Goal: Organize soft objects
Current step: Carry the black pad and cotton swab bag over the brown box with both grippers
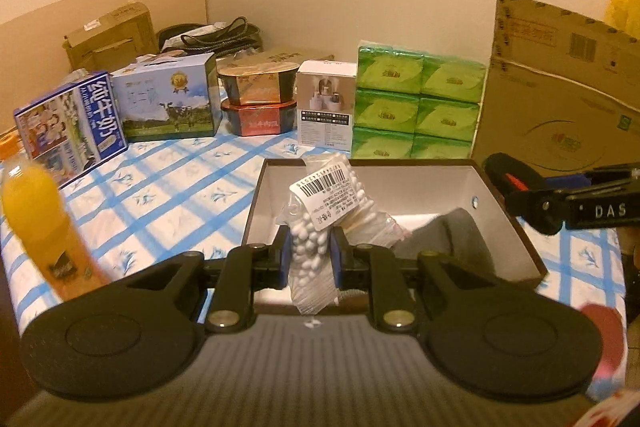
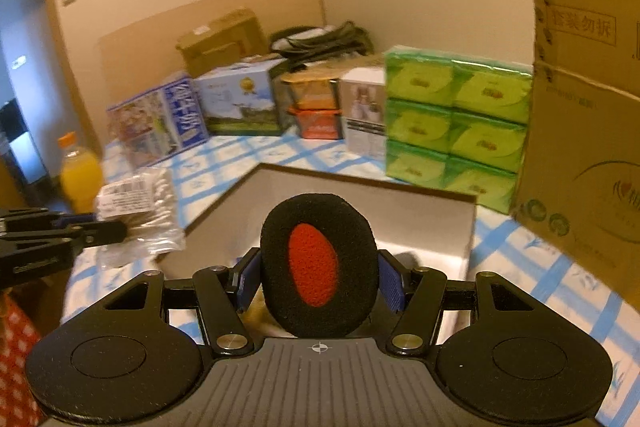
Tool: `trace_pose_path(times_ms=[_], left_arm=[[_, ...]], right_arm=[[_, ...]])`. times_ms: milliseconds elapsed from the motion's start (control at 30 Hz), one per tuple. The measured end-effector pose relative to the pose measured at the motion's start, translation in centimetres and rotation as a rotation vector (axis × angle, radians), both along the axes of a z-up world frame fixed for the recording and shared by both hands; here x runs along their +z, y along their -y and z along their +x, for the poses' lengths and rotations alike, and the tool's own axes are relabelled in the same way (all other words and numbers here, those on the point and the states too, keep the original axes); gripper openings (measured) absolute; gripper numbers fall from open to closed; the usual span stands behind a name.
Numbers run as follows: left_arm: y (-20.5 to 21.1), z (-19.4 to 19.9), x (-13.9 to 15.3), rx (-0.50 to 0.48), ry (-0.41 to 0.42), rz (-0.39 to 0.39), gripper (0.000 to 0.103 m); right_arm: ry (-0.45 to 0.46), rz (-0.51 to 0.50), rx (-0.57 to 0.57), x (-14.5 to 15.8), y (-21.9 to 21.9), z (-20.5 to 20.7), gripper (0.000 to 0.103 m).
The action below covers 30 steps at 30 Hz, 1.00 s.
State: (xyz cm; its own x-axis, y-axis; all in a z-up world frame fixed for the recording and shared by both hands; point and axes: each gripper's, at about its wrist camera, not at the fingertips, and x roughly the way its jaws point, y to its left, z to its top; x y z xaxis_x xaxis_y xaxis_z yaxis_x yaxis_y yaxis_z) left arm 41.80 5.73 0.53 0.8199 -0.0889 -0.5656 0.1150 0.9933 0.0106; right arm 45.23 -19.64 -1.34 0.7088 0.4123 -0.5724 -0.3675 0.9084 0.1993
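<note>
My left gripper [image 1: 310, 255] is shut on a clear bag of cotton swabs [image 1: 328, 203] with a barcode label, held above the near left edge of an open brown box [image 1: 360, 163] with a white inside. A dark grey soft piece [image 1: 448, 235] lies in the box. My right gripper [image 2: 318, 277] is shut on a black foam ear pad with a red centre [image 2: 318, 263], held over the near edge of the same box [image 2: 360, 183]. The right gripper shows at the right of the left wrist view [image 1: 516, 195]. The swab bag [image 2: 140, 203] shows at the left of the right wrist view.
The table has a blue checked cloth [image 1: 168, 183]. At the back stand milk cartons [image 1: 68, 123], stacked bowls [image 1: 256, 99], a white box [image 1: 326, 107], green tissue packs [image 1: 416, 107] and a large cardboard box [image 1: 560, 95]. An orange juice bottle [image 1: 36, 219] stands at the left.
</note>
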Motion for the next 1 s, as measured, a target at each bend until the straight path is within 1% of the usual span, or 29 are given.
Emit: trace_pose_path(times_ms=[200,300,533,633,767,1000], left_arm=[[0.5,5.5,-1.7,-0.01,-0.035,0.018,0.018],[1.1,7.7,-2.8,-0.016,-0.046,0.031,0.018],[2.1,11.6,-5.5,-0.024,-0.087,0.041,0.018],[2.4,12.7,-6.5,-0.027,-0.101,0.04,0.018],[2.7,13.6,-7.6,-0.029,-0.116,0.04,0.018],[3.3,14.6,-8.5,-0.034,-0.132,0.054,0.018]], right_arm=[[-0.06,-0.037,-0.05,-1.9,2.2,6.2,0.06],[-0.082,-0.047,-0.065,-3.3,2.9,8.4,0.06],[-0.115,-0.011,-0.07,-5.7,3.8,12.7,0.063],[-0.107,-0.002,-0.101,-6.3,4.0,13.8,0.068],[-0.103,0.002,-0.098,-7.0,4.3,14.4,0.07],[-0.11,-0.021,-0.073,-7.6,4.6,14.2,0.07]])
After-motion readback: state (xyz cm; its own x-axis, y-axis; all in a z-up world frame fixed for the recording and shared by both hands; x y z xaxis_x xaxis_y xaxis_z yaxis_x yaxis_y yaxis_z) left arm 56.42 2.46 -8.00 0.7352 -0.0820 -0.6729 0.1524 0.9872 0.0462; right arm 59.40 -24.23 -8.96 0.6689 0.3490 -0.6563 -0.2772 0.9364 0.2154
